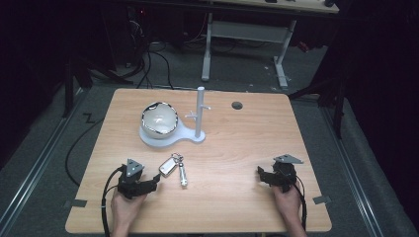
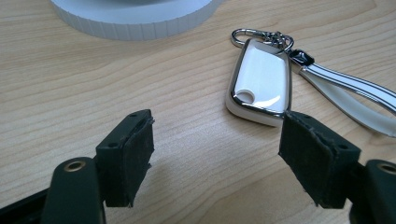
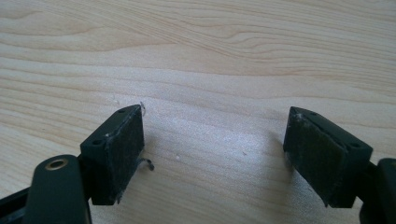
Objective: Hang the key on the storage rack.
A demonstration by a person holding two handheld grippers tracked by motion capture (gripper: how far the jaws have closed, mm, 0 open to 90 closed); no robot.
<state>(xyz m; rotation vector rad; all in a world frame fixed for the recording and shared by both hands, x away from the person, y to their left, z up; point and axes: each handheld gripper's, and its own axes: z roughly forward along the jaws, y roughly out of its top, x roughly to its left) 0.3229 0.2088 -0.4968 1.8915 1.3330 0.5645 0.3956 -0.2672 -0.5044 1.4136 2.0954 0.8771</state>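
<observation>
I see a white key fob (image 2: 259, 81) edged in shiny silver, its ring (image 2: 256, 35) silver too, and a white strap (image 2: 348, 95) with dark trim. My left gripper (image 2: 217, 156) and right gripper (image 3: 215, 156) carry black pads (frayed grey at the edges). The table (image 3: 224, 56) is pale wood with wavy grain; the stand (image 1: 170, 133) is white, its bowl (image 1: 159, 118) glinting chrome.

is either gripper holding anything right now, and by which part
Nothing is held. The left gripper is open just short of the key fob; the right gripper is open over bare table.
</observation>
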